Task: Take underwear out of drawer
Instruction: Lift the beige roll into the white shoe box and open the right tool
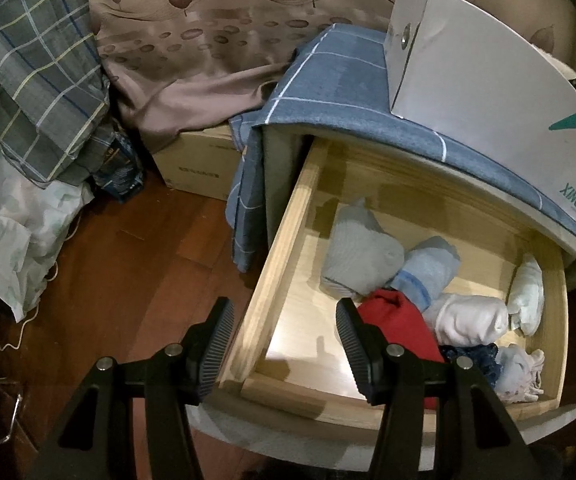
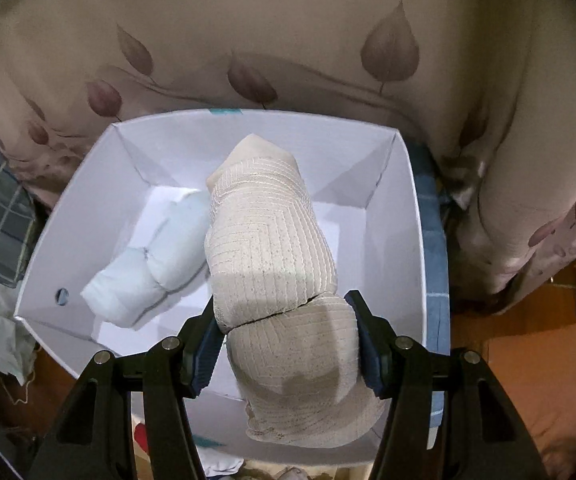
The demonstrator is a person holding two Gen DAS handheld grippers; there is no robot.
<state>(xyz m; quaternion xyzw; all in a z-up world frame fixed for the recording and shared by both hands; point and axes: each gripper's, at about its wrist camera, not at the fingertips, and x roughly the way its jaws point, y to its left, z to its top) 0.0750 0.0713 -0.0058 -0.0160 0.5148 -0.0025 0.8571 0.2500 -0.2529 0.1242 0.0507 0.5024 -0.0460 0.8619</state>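
I am in a bedroom at home: a taupe satin bedspread printed with leaves (image 1: 208, 40) hangs down to the dark red-brown wooden floor (image 1: 128, 272), and a grey-green checked quilt (image 1: 36, 92) is heaped beside it. My pale wooden drawer (image 1: 284, 256) stands pulled out of a bedside cabinet draped in blue grid-patterned cloth (image 1: 327, 92), full of rolled socks and underwear (image 1: 407, 280).
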